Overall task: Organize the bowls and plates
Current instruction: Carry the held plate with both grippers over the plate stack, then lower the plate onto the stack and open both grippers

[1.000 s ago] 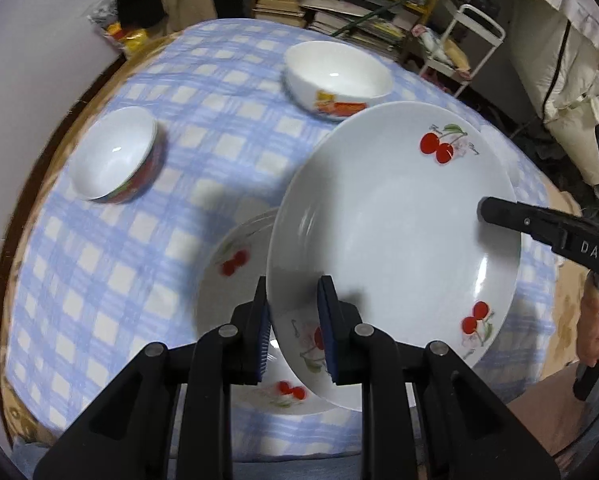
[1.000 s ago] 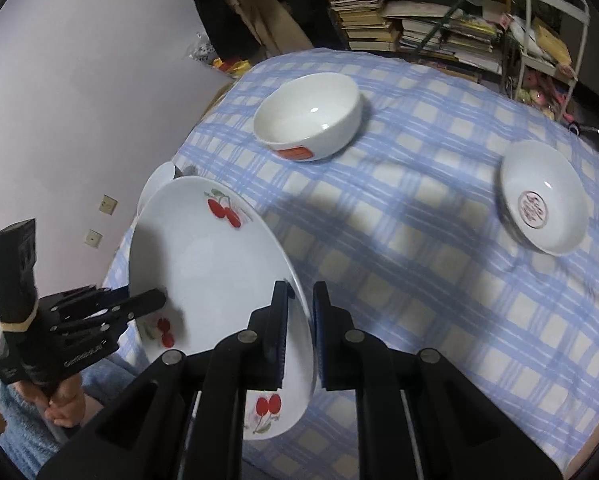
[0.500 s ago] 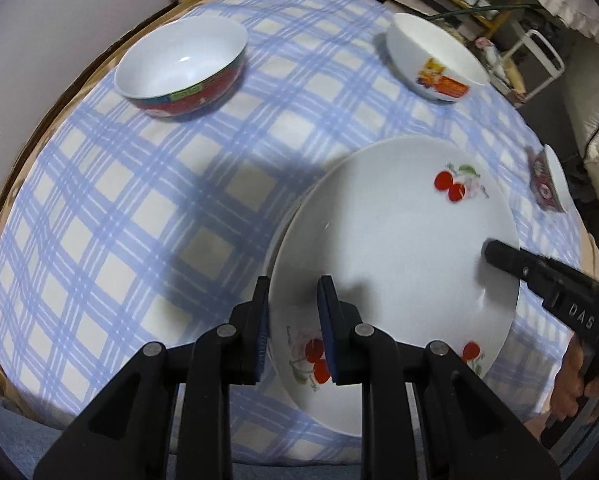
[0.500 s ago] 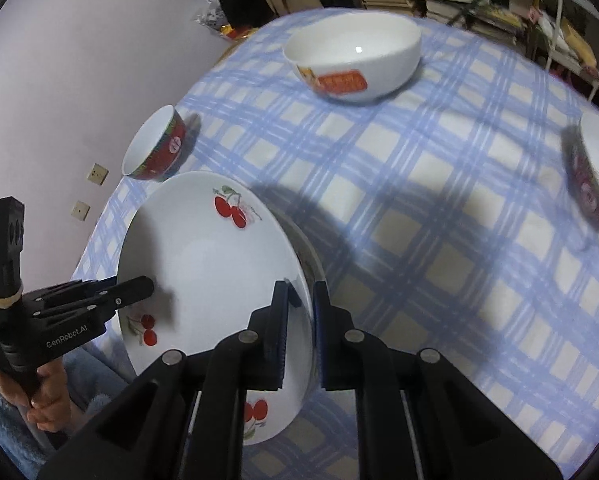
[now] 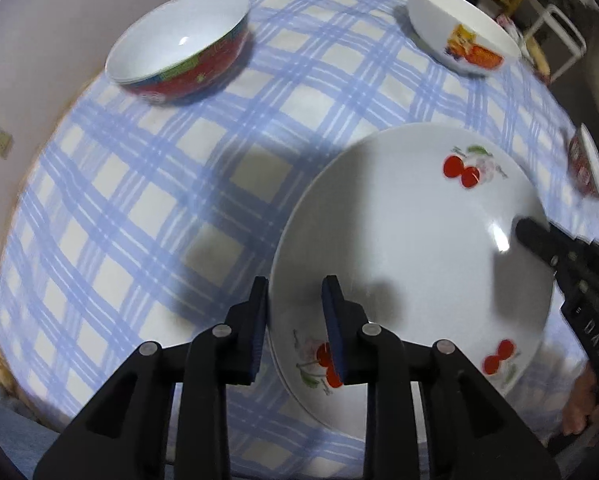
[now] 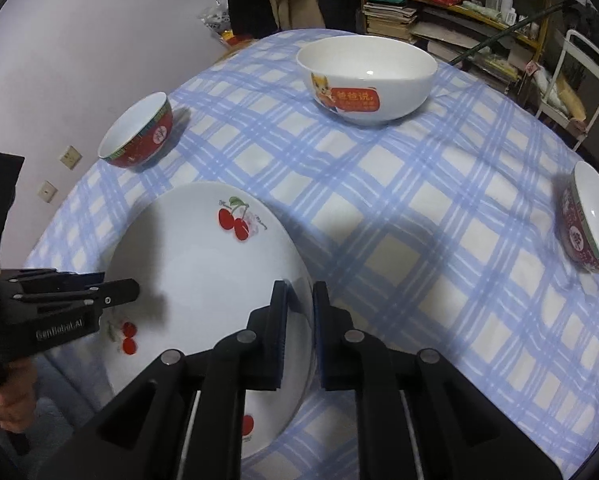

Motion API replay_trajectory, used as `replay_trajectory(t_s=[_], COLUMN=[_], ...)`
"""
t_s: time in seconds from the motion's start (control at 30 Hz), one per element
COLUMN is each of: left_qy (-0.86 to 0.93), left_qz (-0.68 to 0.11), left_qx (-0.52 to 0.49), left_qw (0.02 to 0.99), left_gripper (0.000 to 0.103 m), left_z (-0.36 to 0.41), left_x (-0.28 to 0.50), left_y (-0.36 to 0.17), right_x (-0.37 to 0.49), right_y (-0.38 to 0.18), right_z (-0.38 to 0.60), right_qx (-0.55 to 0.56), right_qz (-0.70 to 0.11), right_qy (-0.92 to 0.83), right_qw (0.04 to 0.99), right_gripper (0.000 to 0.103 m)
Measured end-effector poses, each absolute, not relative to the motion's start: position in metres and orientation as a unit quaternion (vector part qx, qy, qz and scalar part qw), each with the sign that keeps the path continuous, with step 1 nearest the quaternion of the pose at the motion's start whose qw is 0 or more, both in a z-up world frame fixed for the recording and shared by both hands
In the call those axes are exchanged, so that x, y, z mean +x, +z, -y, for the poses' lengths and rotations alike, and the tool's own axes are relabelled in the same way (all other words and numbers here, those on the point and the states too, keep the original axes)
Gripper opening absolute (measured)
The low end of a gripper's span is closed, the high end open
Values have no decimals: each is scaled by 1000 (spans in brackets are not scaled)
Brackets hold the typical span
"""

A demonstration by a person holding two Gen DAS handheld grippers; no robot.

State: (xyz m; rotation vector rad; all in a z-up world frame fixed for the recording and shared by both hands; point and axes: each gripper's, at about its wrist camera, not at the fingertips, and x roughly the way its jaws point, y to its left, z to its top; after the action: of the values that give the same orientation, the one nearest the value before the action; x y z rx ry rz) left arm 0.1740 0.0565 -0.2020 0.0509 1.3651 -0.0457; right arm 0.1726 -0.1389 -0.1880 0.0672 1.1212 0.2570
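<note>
The blue-checked surface point(image 6: 419, 208) carries a white cherry-print plate point(image 5: 411, 248) at lower centre, lying flat. The left gripper point(image 5: 295, 304) straddles its near-left rim, fingers slightly spread. The right gripper point(image 6: 299, 312) brackets the opposite rim, fingers narrowly parted. A second plate's edge point(image 5: 287, 376) shows beneath it.

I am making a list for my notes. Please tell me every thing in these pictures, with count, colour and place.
plates: two stacked, white with cherries, near edge.
red bowls: two, red outside, white inside; one far left, the other at right edge.
white bowl: one, orange label, far side.
cloth: one, blue-and-white check, covers table.
shelves: books and clutter, background.
left tool: black, open around plate rim.
right tool: black, open around opposite rim.
</note>
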Motion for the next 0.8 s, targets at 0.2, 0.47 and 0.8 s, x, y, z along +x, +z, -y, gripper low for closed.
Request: replay_trajectory(t_s=[0.2, 0.47, 0.8], left_qy=[-23, -20, -11], left_qz=[-627, -617, -614], left_qx=[17, 28, 77], left_qw=[778, 786, 785], left_gripper=[28, 28, 42], left_z=[-58, -57, -45], left_x=[173, 165, 154], left_y=[-201, -202, -199], right_x=[173, 170, 170], right_y=[-197, -202, -207], right_z=[144, 145, 139], right_qx=[49, 53, 31], right_qz=[-546, -547, -554], right_qy=[104, 108, 113], right_qw=[830, 829, 824], right_gripper=[14, 16, 20])
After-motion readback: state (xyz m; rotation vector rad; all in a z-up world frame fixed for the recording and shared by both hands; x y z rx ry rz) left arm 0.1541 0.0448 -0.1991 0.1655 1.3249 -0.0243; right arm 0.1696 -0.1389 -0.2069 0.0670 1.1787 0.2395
